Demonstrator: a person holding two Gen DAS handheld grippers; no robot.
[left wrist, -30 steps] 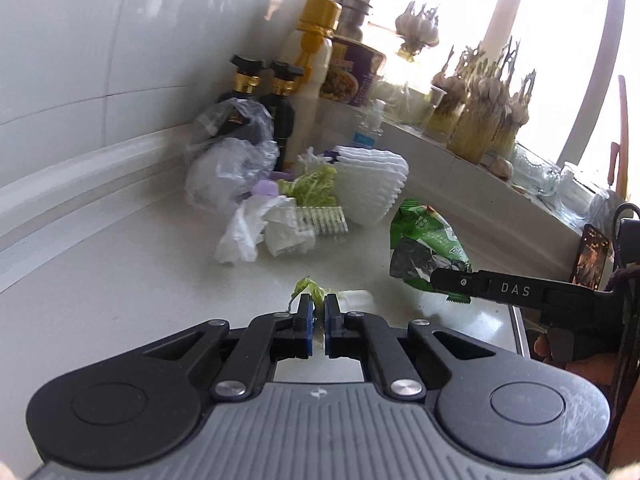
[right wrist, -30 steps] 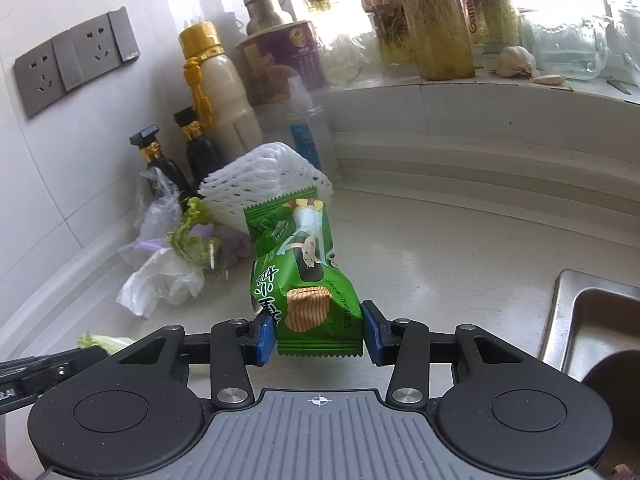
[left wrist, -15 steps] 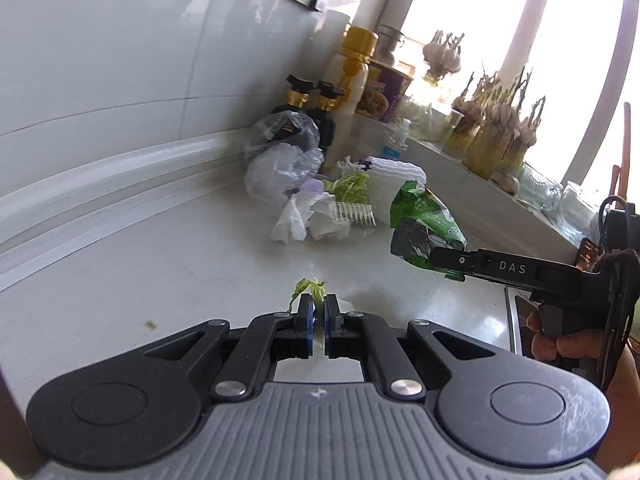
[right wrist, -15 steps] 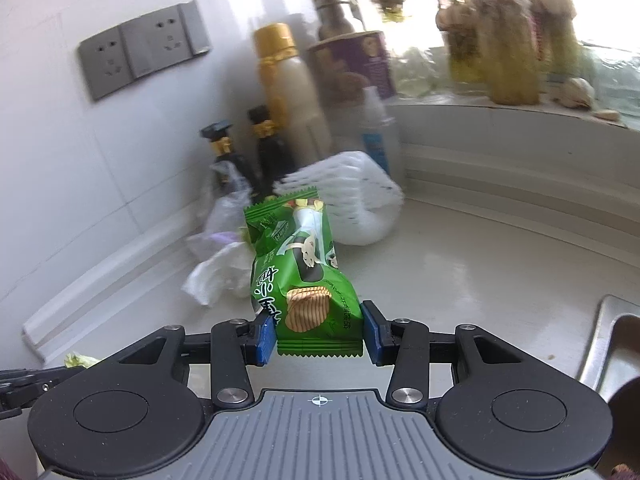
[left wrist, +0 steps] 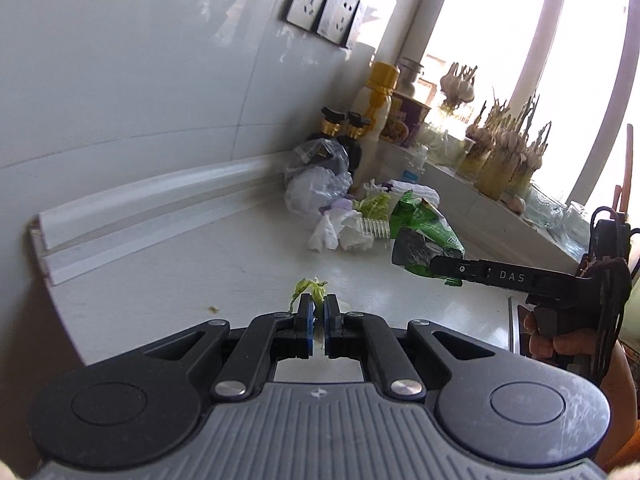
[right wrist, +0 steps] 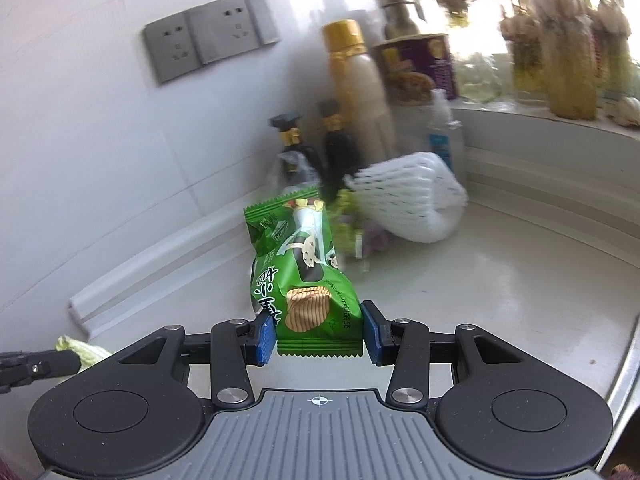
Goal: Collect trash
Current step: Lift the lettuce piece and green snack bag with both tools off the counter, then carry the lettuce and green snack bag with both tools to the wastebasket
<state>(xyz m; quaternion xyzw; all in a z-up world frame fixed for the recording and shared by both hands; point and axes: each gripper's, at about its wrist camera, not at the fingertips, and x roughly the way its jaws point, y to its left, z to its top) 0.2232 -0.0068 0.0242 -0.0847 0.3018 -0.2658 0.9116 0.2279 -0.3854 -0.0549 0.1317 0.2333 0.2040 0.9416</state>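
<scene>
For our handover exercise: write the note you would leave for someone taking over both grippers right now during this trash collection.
Left gripper: shut on a lettuce scrap, lifted off the counter.
Right gripper: shut on a green snack wrapper, also off the counter.
Done: these two pieces are picked up.
Left: both need dropping in a bin, which is not in view. A pile by the bottles remains: plastic bags, tissue, lettuce leaf, white foam net.

White tiled wall (left wrist: 120, 80) w/ grey sockets (right wrist: 208, 44), pale countertop (left wrist: 200, 264), bright window (left wrist: 500, 40) at right, sill (right wrist: 560, 128) crowded w/ jars.
</scene>
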